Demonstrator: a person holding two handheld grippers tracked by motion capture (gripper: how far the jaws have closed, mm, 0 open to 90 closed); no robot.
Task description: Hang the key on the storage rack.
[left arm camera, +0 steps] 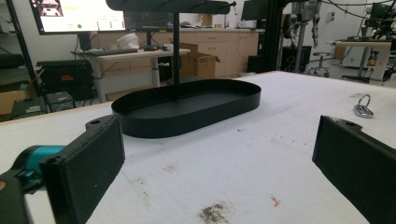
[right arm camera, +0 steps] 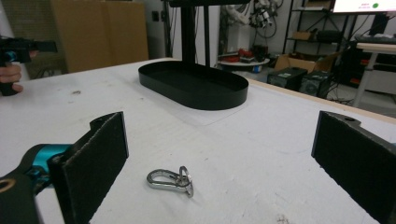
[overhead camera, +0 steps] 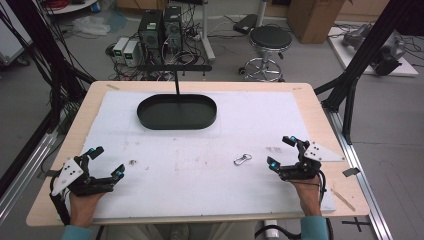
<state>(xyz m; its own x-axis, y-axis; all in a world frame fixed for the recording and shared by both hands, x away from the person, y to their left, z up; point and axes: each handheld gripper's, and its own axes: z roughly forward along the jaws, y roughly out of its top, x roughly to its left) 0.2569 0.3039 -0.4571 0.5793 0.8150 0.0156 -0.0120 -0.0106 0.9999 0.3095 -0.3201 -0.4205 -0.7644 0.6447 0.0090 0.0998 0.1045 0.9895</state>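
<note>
Both tongs parked wide, nothing picked up yet

White surface (overhead camera: 200, 165), black oval tray (overhead camera: 177, 112) toward the back, left tongs (overhead camera: 102, 162) and right tongs (overhead camera: 282, 151) both spread wide and empty, probably staged for the small metal clip (overhead camera: 242, 159) lying just beside the right one.

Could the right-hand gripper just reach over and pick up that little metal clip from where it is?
Probably yes. The right gripper sits with its jaws wide open beside the metal clip, which lies alone on the white mat. In the right gripper view the clip lies just ahead, nothing between.
</note>
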